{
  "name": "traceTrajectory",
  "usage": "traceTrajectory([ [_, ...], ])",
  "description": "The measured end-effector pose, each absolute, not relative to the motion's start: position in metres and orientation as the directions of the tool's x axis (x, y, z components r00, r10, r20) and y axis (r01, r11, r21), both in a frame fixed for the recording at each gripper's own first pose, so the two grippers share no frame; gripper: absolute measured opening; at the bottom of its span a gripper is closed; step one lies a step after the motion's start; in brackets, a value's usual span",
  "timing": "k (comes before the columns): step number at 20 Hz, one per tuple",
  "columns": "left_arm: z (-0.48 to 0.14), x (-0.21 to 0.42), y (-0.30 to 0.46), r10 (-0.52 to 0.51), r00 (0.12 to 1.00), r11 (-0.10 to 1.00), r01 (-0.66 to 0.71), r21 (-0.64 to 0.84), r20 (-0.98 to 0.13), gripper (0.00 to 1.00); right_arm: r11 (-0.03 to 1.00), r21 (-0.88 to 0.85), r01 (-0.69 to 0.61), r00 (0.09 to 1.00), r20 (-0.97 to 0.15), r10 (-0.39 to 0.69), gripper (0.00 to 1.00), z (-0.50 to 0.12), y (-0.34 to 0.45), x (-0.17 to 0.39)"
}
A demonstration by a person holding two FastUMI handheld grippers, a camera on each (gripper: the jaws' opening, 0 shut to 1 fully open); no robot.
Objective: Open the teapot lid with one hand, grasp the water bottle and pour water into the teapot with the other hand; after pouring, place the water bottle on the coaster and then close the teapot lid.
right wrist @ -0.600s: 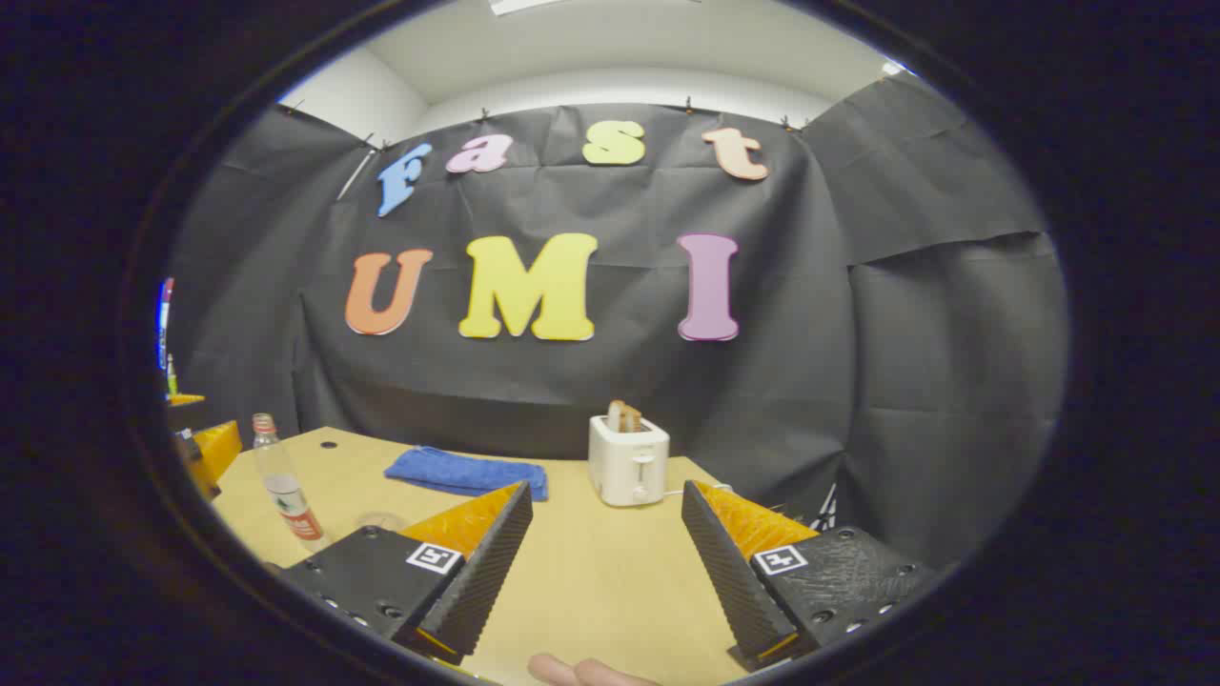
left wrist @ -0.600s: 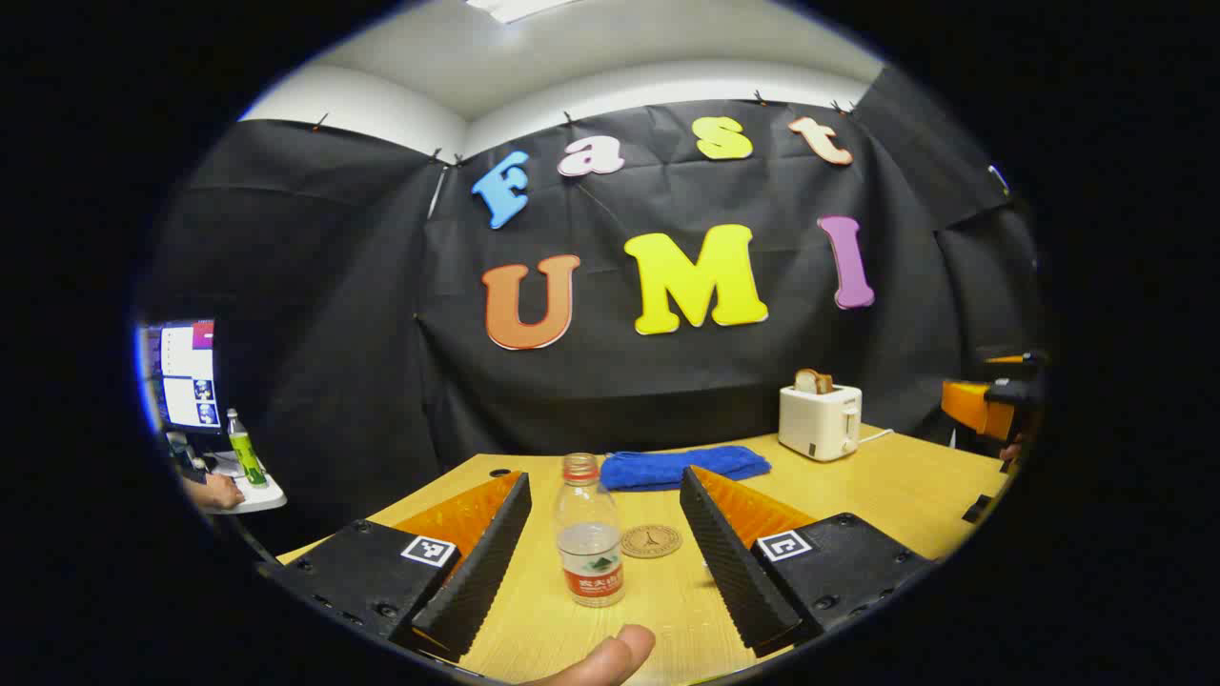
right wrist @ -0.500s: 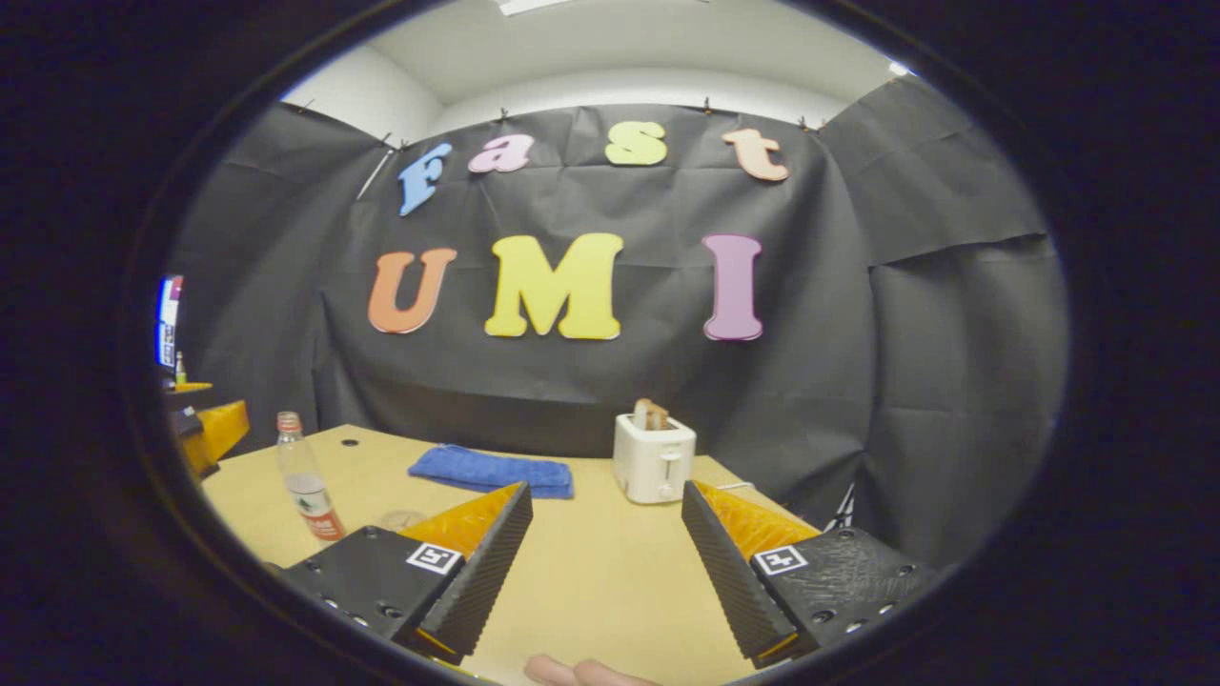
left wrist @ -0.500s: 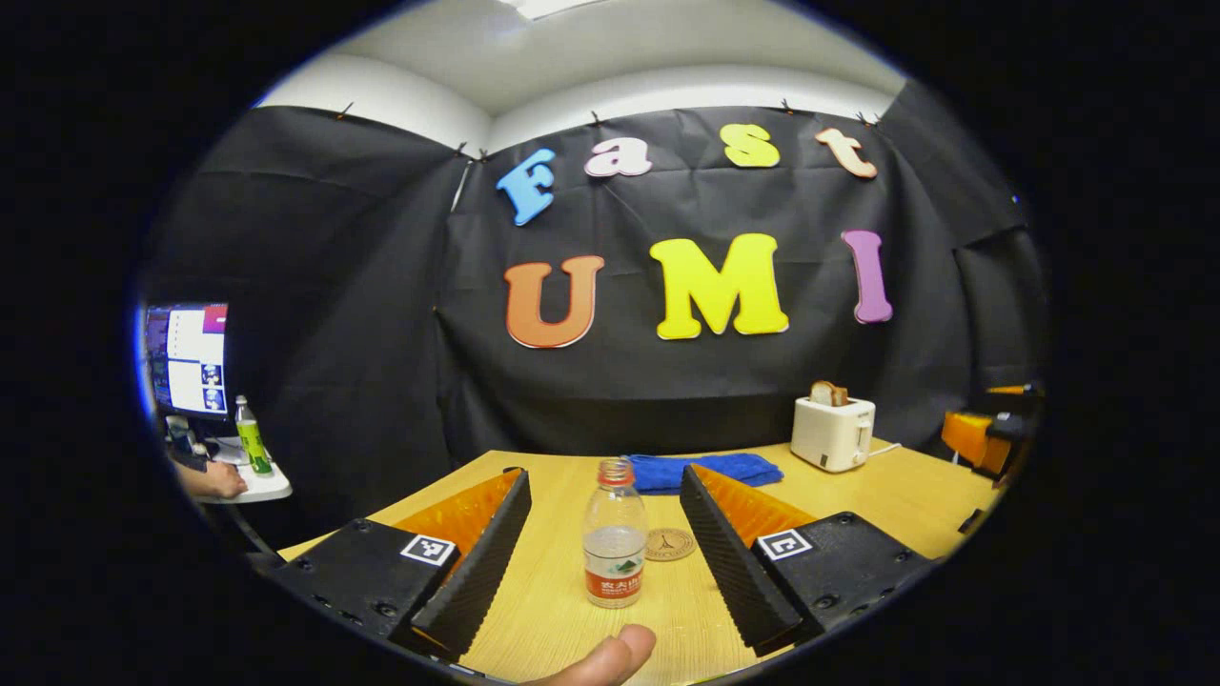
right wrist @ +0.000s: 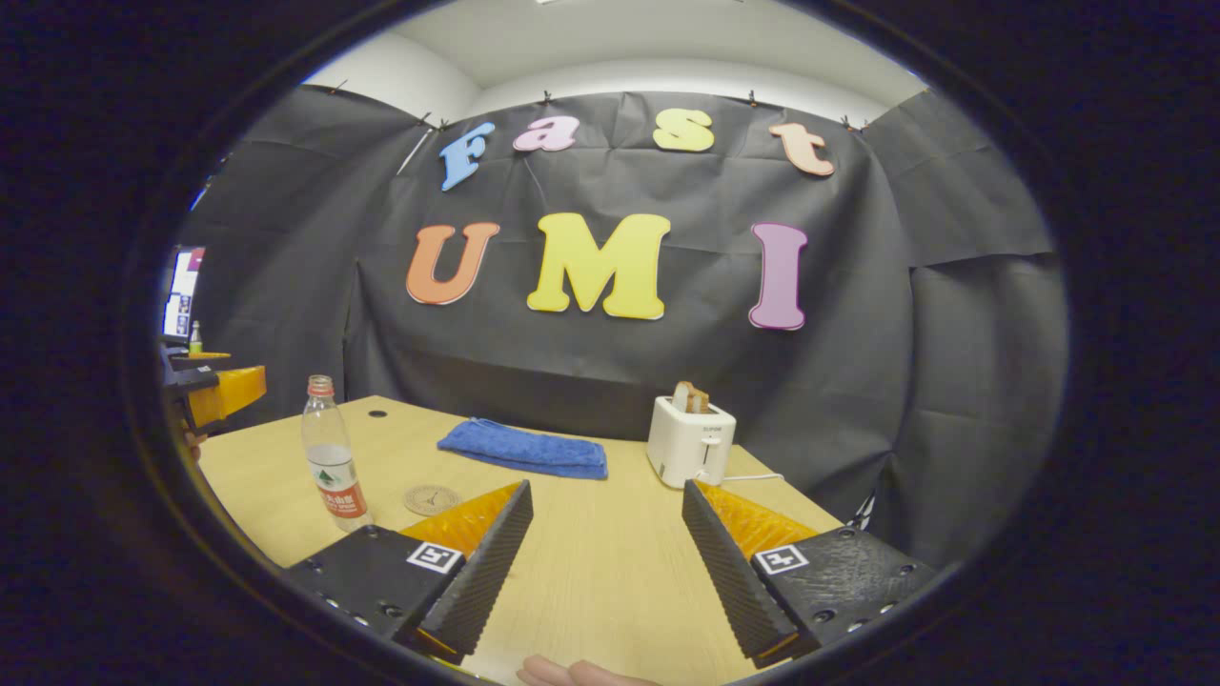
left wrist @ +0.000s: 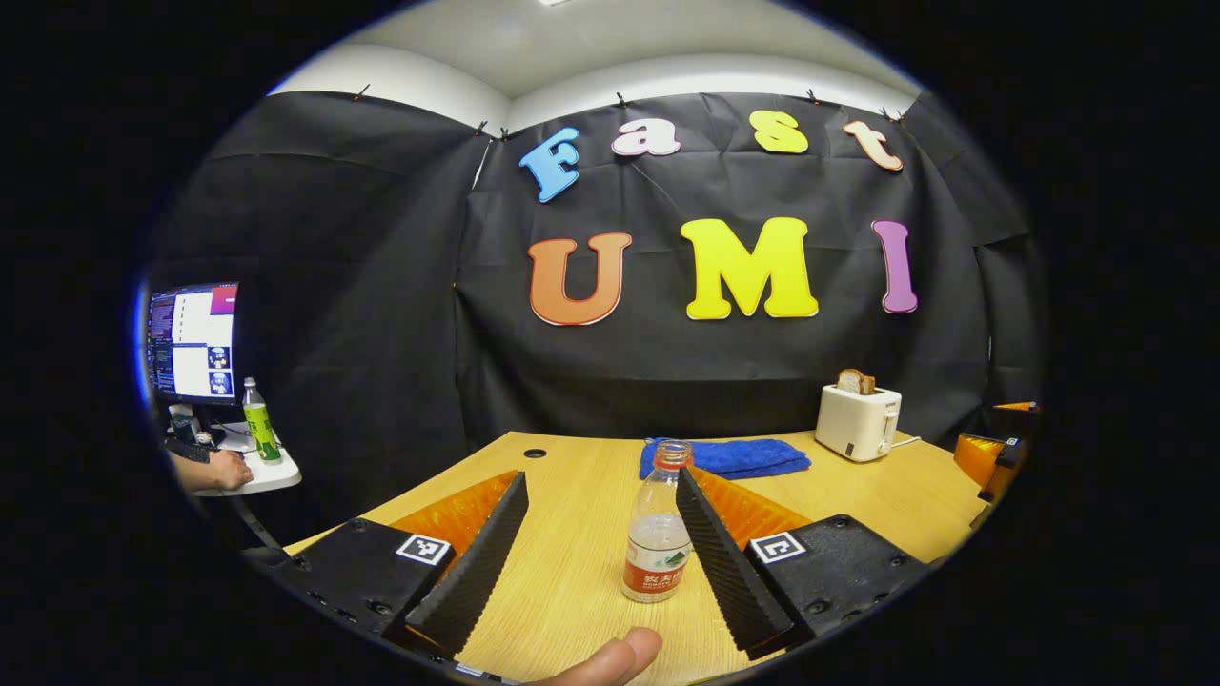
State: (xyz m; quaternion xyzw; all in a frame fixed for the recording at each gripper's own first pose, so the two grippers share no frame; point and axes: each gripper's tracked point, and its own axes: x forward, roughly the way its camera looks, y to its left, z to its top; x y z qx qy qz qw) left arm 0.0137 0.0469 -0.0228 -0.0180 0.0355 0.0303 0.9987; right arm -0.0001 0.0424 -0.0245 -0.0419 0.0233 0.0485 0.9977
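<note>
Drifted rightward since a moment ago, water bottle (left wrist: 657,548) now upright at lower centre just beside my left gripper's (left wrist: 596,562) right finger, jaws spread, my right gripper (right wrist: 605,572) spread over bare table (right wrist: 591,562), coaster (right wrist: 432,499) lower left, blue towel (right wrist: 524,450) and toaster (right wrist: 690,440) beyond.

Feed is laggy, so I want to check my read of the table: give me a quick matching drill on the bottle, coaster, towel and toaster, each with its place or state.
Things:
1. bottle
2. coaster
3. towel
4. toaster

Descriptions:
A. folded flat near the back wall
B. holds a slice of bread on top
C. stands upright between the open fingers of the left gripper
D. flat round disc, nothing on it, beside the bottle

Pairs: 1-C, 2-D, 3-A, 4-B
</note>
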Motion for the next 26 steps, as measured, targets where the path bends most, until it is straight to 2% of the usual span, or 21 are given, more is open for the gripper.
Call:
traceTrajectory([
  [8,-0.03,0.018,0.042,0.043,0.995,0.999,-0.045,-0.023,-0.089,0.98,0.988,-0.1,-0.116,0.992,-0.053,0.111,0.97,-0.033,0.053,0.003],
  [13,-0.036,0.021,0.042,0.036,0.994,0.999,-0.038,-0.018,-0.103,0.98,0.984,-0.031,-0.173,0.984,-0.041,0.172,0.98,-0.048,0.082,0.02],
  [17,-0.039,0.023,0.044,0.032,0.994,0.999,-0.034,-0.013,-0.107,0.98,0.974,-0.008,-0.227,0.972,-0.072,0.226,0.95,-0.078,0.123,0.046],
  [18,-0.04,0.024,0.046,0.037,0.993,0.999,-0.039,-0.011,-0.109,0.98,0.971,-0.005,-0.239,0.967,-0.086,0.238,0.98,-0.087,0.135,0.054],
  [19,-0.04,0.025,0.047,0.041,0.993,0.999,-0.042,-0.008,-0.11,0.98,0.967,-0.003,-0.253,0.963,-0.099,0.251,0.95,-0.095,0.145,0.06],
  [22,-0.046,0.028,0.054,0.054,0.992,0.999,-0.054,0.003,-0.118,0.98,0.96,-0.004,-0.279,0.952,-0.128,0.277,0.98,-0.111,0.168,0.073],
  [24,-0.049,0.031,0.061,0.067,0.99,0.998,-0.066,0.008,-0.124,0.98,0.96,-0.012,-0.279,0.951,-0.139,0.275,0.92,-0.122,0.182,0.086],
  [26,-0.052,0.033,0.066,0.075,0.988,0.997,-0.075,0.006,-0.132,0.98,0.959,-0.006,-0.283,0.949,-0.148,0.279,0.9,-0.131,0.189,0.092],
])
